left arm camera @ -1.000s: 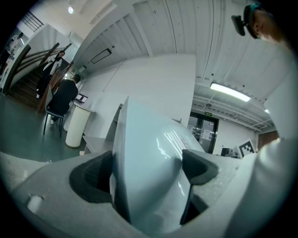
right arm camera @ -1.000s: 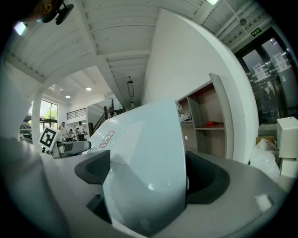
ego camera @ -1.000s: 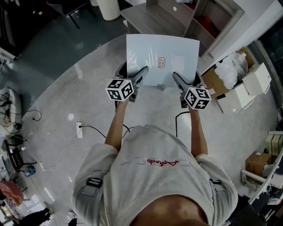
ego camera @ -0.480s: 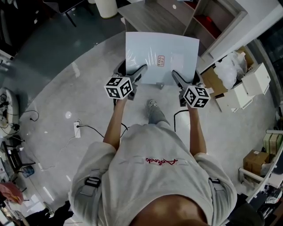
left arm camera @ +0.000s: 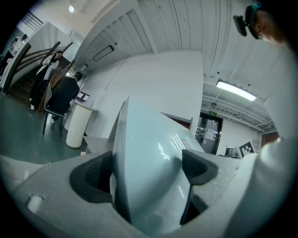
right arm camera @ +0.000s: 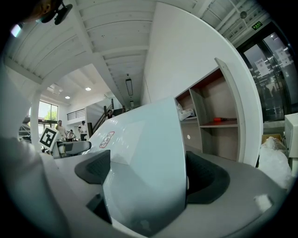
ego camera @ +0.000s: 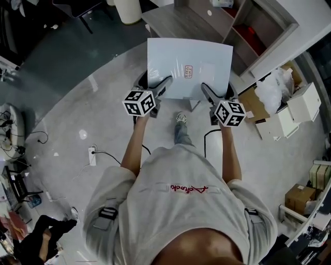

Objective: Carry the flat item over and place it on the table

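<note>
A pale blue-white flat sheet [ego camera: 189, 67] with a small red label is held out level in front of me, above the floor. My left gripper [ego camera: 160, 89] is shut on its near left edge and my right gripper [ego camera: 207, 92] is shut on its near right edge. In the left gripper view the sheet [left arm camera: 151, 167] is pinched between the two dark pads. The right gripper view shows the sheet [right arm camera: 149, 172] clamped the same way. A grey wooden table [ego camera: 181, 23] lies just beyond the sheet's far edge.
An open shelf unit [ego camera: 258, 28] stands right of the table. White and cardboard boxes [ego camera: 282, 111] sit on the floor at the right. A white cylinder [ego camera: 126, 9] stands left of the table. Cables and a power strip [ego camera: 92, 153] lie on the floor at left.
The sheet and both grippers keep the same hold. The floor, table and boxes have slid back in the view as I walk forward; my foot now shows below the sheet.
</note>
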Demonstrator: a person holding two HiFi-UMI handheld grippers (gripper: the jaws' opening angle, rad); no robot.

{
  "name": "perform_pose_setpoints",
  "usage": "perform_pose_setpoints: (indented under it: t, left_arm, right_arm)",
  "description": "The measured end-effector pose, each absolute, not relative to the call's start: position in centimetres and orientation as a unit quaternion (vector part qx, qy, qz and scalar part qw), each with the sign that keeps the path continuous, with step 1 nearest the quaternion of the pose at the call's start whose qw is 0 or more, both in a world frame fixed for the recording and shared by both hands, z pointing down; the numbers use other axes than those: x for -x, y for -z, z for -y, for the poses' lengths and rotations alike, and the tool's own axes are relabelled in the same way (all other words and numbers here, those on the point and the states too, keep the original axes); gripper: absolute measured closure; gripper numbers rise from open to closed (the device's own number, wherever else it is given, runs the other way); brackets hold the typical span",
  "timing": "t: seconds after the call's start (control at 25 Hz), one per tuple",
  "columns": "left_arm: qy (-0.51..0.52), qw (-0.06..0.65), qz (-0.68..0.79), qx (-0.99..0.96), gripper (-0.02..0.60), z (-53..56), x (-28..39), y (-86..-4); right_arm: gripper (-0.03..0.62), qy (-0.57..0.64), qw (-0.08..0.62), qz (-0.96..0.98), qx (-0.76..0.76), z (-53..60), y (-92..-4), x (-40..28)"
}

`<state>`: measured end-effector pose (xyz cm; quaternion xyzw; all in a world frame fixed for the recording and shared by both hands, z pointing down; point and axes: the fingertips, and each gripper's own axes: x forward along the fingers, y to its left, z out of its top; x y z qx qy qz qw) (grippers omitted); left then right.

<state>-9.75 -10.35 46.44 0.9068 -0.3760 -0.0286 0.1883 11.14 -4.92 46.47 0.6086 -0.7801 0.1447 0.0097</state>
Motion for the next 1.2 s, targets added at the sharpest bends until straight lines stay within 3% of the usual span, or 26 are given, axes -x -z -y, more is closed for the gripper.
perform_pose_setpoints:
  t: [1.2]
  left_arm:
    - [0.004,0.204,0.403,-0.892,0.104,37.8,1.2,-47.1]
  right_arm:
    - [0.075,-0.176,0.018,0.79,-0.587,33.3,-47.5,-19.9]
